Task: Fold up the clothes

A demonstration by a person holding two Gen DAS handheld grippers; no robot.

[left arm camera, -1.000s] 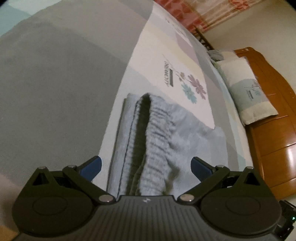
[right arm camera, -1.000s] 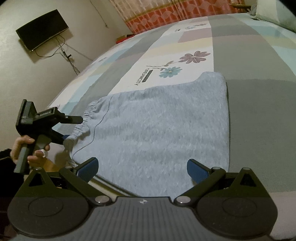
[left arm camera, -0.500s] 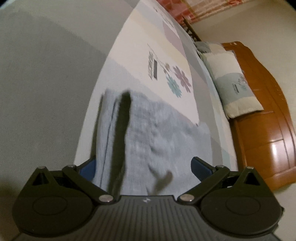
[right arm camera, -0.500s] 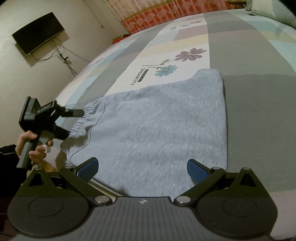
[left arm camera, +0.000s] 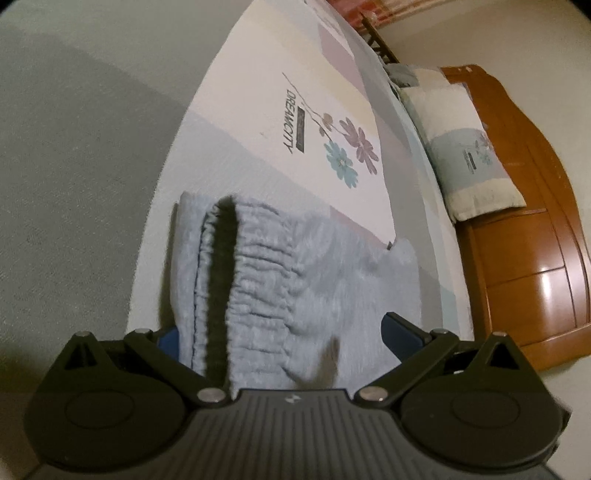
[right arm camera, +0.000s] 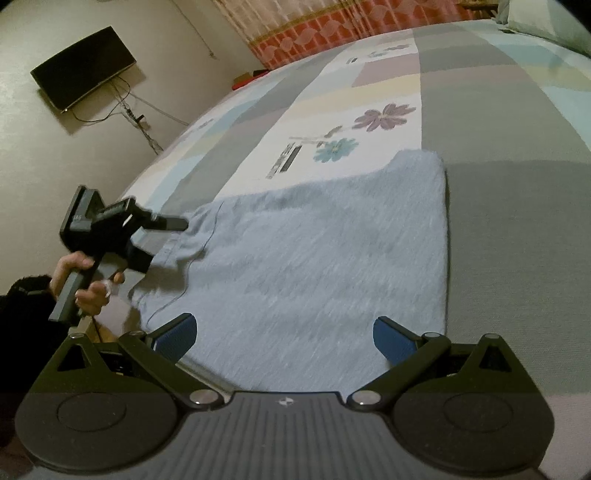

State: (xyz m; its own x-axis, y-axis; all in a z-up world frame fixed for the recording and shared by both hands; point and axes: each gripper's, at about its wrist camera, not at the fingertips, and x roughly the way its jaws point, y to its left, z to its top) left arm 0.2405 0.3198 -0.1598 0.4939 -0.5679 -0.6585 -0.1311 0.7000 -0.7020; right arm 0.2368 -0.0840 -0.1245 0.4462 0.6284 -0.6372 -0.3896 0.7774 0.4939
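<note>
A light blue-grey garment (right arm camera: 314,258) with an elastic waistband (left arm camera: 258,280) lies folded flat on the bed. My left gripper (left arm camera: 284,336) is open, its fingers astride the waistband end, which rises up between them. In the right wrist view the left gripper (right arm camera: 173,236) reaches the waistband edge from the left, held by a hand. My right gripper (right arm camera: 284,336) is open and empty, just above the garment's near edge.
The bedspread (right arm camera: 498,129) has grey, white and pastel patches with a flower print (left arm camera: 347,151). A pillow (left arm camera: 469,147) and wooden headboard (left arm camera: 535,240) stand at the bed's head. A wall-mounted TV (right arm camera: 81,70) and curtains (right arm camera: 332,29) are beyond the bed.
My left gripper has moved forward onto the waistband end, which now sits between its open fingers. My right gripper has stayed almost in place.
</note>
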